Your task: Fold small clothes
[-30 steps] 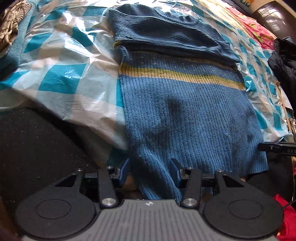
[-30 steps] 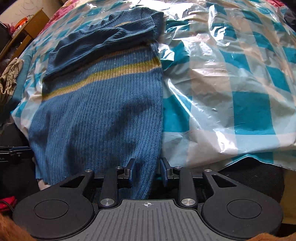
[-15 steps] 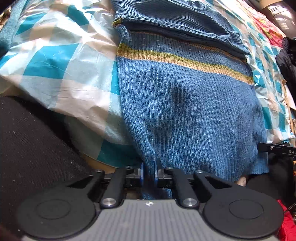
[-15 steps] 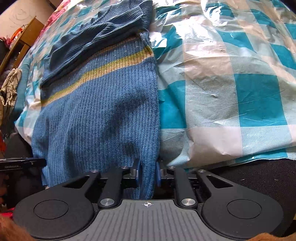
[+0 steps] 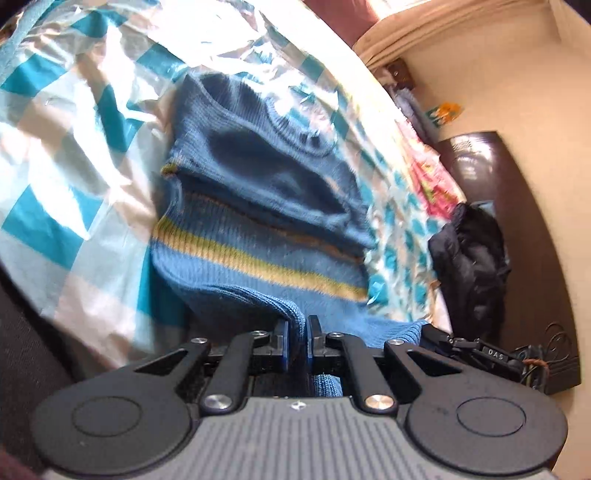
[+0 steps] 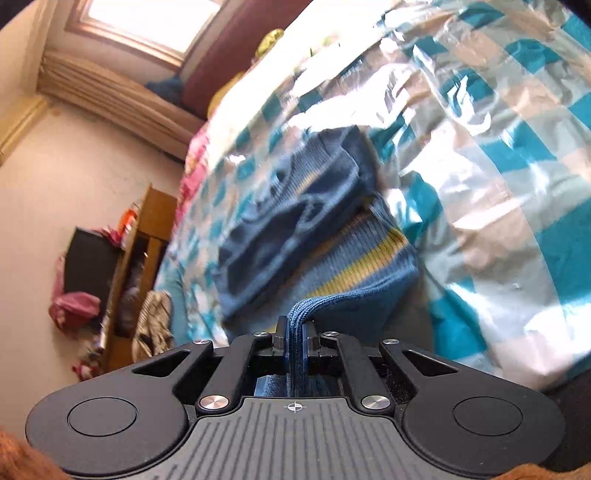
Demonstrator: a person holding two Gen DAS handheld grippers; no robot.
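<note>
A blue knit sweater (image 5: 258, 229) with a yellow stripe lies on the teal-and-white checked cover (image 5: 55, 155), its sleeves folded across the top. My left gripper (image 5: 297, 326) is shut on the sweater's bottom hem near its left corner and holds it raised. My right gripper (image 6: 294, 334) is shut on the hem of the sweater (image 6: 332, 258) near its right corner, also raised. The lower part of the sweater bends up from the cover toward both grippers. The right gripper (image 5: 480, 350) shows at the right edge of the left wrist view.
The checked cover (image 6: 498, 184) is wrapped in crinkled clear plastic. A dark garment (image 5: 469, 258) hangs by a dark cabinet on the right. A wooden shelf (image 6: 144, 258) with clutter stands at the left by the wall. A window (image 6: 147, 22) is above.
Both grippers closed on the sweater's bottom hem, then lifted it up and forward. The lower part of the sweater now rises off the cover and the views tilt toward the room.
</note>
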